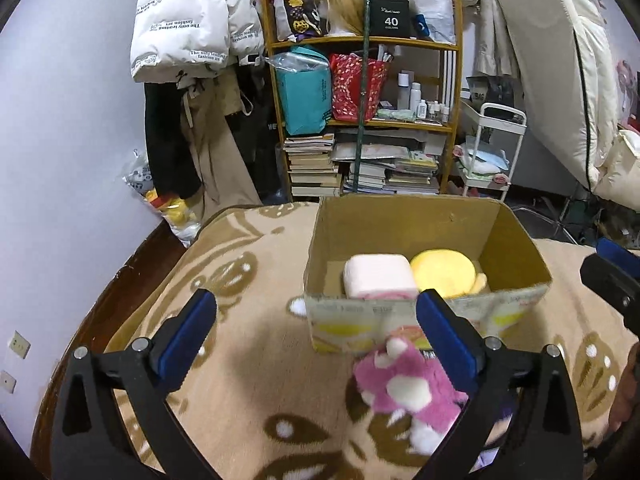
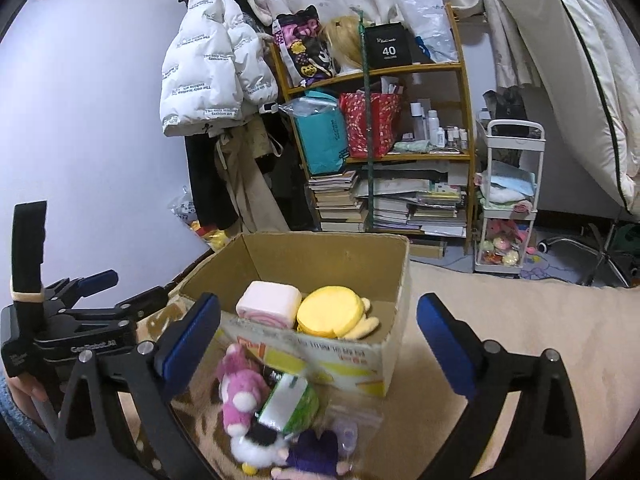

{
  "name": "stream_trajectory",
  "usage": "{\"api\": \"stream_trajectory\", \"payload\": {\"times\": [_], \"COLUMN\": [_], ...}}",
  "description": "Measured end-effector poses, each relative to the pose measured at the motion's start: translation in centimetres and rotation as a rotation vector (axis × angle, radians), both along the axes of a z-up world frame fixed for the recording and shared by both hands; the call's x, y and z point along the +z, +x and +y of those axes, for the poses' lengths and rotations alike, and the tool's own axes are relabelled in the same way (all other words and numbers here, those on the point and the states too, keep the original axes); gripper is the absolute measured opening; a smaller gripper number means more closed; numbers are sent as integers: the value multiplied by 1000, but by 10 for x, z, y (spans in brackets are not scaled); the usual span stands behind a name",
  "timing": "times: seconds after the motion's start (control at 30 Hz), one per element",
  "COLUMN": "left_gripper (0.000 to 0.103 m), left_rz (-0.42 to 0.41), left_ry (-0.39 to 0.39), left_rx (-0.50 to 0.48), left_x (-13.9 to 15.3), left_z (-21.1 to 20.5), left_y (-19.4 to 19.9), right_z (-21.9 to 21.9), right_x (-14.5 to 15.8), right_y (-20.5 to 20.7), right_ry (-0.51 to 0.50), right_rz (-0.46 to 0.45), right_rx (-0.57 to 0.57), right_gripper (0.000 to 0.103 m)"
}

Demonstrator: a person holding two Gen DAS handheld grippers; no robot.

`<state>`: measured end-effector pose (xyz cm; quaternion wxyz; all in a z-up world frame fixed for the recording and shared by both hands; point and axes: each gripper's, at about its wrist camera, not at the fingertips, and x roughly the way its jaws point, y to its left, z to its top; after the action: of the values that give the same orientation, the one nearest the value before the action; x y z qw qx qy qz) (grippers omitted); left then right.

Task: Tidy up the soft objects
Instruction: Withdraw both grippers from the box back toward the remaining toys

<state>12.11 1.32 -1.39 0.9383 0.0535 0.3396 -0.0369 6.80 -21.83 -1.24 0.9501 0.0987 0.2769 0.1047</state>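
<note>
An open cardboard box (image 1: 404, 216) (image 2: 328, 256) stands on the beige patterned blanket (image 1: 240, 272). Inside it lie a pink roll-cake plush (image 1: 378, 276) (image 2: 268, 300) and a round yellow plush (image 1: 444, 272) (image 2: 330, 310). In front of the box lies a pink plush with white spots (image 1: 404, 392) (image 2: 240, 396), beside a green and silver packet (image 2: 288, 400), a purple plush (image 2: 316, 452) and a white plush (image 2: 256, 448). My left gripper (image 1: 316, 304) is open over the blanket, nothing between its jaws. My right gripper (image 2: 319, 306) is open above the pile, holding nothing.
The bed's dark wooden edge (image 1: 132, 264) runs along the left. Beyond the bed stand a crowded wooden bookshelf (image 1: 360, 120), hanging coats (image 1: 180, 20) and a white trolley (image 2: 508, 200). A clear zip bag (image 2: 352, 420) lies in the pile. Bare blanket (image 2: 520, 320) lies right of the box.
</note>
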Motion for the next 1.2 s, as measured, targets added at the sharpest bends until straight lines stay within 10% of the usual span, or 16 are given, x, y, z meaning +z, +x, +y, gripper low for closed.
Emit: {"api": "stream_trajectory", "payload": {"times": [1.2], "left_gripper": [99], "left_rz": [115], "left_ry": [-37], "left_rx": [26], "left_x": [-3], "left_z": [15], "left_y": [-68], "right_z": [-6], "right_x": [-25], "right_y": [-60], "right_ry": [-13], "right_rz": [146], "right_rx": [-96], "right_gripper": [103]}}
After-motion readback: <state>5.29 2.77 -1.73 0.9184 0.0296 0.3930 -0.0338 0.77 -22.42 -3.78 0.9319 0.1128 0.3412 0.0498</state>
